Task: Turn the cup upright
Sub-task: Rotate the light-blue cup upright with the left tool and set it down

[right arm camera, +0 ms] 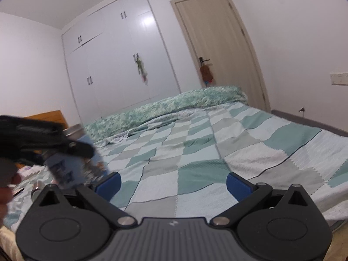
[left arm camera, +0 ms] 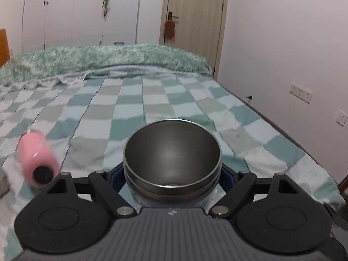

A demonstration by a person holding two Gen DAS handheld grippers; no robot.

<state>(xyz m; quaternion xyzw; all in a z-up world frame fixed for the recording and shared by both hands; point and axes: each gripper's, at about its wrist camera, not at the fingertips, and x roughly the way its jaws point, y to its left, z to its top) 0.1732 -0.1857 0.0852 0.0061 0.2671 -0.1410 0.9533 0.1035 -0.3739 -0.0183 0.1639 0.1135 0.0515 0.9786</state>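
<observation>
Here the left gripper point(left arm camera: 173, 174) is clamped on the steel-lined cup point(left arm camera: 173, 152), mouth facing up and forward above the checked bed point(left arm camera: 152, 100). Its blue printed wrap is unreadable. The right gripper point(right arm camera: 173, 181) hangs spread, empty.

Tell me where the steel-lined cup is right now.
The cup is clamped in the left gripper, held above the checkered bedspread, open mouth toward the camera; the pink bottle is to its left.

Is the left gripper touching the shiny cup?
Touching. The left wrist view shows the left gripper with blue pads pressed on both sides of the cup.
</observation>
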